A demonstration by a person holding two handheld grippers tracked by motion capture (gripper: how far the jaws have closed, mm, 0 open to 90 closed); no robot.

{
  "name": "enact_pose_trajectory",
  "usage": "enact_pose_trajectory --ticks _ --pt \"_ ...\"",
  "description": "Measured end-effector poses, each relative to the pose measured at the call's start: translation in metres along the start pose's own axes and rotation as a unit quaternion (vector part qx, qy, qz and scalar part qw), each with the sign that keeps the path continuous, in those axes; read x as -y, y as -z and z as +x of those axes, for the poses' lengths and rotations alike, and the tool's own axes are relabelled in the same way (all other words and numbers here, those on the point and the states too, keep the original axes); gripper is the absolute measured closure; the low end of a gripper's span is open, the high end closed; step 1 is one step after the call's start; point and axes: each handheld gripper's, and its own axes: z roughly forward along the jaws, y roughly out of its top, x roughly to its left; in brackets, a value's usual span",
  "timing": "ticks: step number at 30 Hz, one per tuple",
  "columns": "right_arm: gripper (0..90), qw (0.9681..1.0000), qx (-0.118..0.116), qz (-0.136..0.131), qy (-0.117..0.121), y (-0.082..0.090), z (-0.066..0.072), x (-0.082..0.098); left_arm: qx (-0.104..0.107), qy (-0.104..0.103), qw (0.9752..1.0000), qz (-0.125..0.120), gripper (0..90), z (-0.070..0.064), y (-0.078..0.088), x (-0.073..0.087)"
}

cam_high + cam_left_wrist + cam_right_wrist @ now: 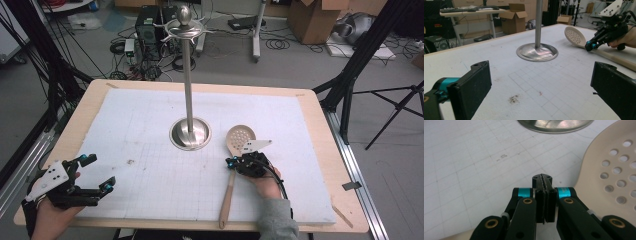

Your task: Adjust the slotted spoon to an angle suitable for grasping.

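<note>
While the left gripper sits at the table's seven o'clock corner with jaws wide apart and nothing between them, the metal stand rises at centre. At four o'clock the right gripper, jaws pressed together on nothing, hovers over the slotted spoon, beside its handle.

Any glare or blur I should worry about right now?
High view: sharp, even light, mild sheen on the stand base. Left claw view: near pads soft, spoon crisp. Right claw view: shut right claw sharp, spoon bowl slightly soft, glare on the base's rim.
</note>
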Motion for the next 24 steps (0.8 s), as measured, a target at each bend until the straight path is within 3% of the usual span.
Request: enact_pose_trajectory --ticks 11,20,24 --pt "90.0 0.9996 0.02 -0.003 -0.019 0.014 -0.005 0.011 0.013 -0.003 0.9999 -0.001 3.7 0.0 -0.009 -0.002" --pt "90.0 0.9981 0.037 -0.009 -0.048 0.035 -0.015 0.027 0.02 -0.004 0.9998 -0.002 3.6 0.0 -0.015 -0.003" --pt "90.0 0.9982 0.046 -0.005 -0.039 0.035 -0.013 0.027 0.023 -0.004 0.9997 -0.001 3.6 0.0 -0.017 -0.003"
